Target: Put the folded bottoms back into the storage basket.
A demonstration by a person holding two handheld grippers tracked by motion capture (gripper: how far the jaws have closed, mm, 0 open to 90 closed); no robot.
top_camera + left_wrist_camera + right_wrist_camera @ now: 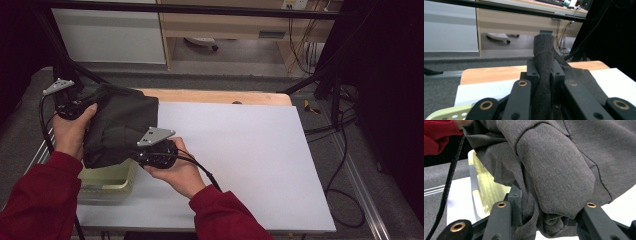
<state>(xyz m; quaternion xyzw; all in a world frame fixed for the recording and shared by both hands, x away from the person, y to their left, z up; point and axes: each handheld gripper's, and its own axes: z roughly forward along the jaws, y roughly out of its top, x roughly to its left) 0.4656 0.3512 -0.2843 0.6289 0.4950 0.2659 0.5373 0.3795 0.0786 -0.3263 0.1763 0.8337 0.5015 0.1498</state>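
A dark grey garment [120,127] hangs bunched between my two grippers, above a pale yellow-green basket [107,182] at the table's left edge. My left gripper [90,106] grips its far left edge. In the left gripper view, the left gripper [543,72] is shut on a narrow fold of the grey cloth [544,52] that stands up between the jaws. My right gripper [141,154] bites into the garment's near right side. In the right gripper view, the right gripper [541,217] is shut on a thick wad of the garment [554,170], with the basket [486,190] below it.
A white sheet [240,160] covers most of the wooden table [215,96]. Red sleeves [35,200] come in from the bottom. Black cables [345,165] trail on the floor at the right, and black frame bars [200,9] cross the back. A desk stands behind.
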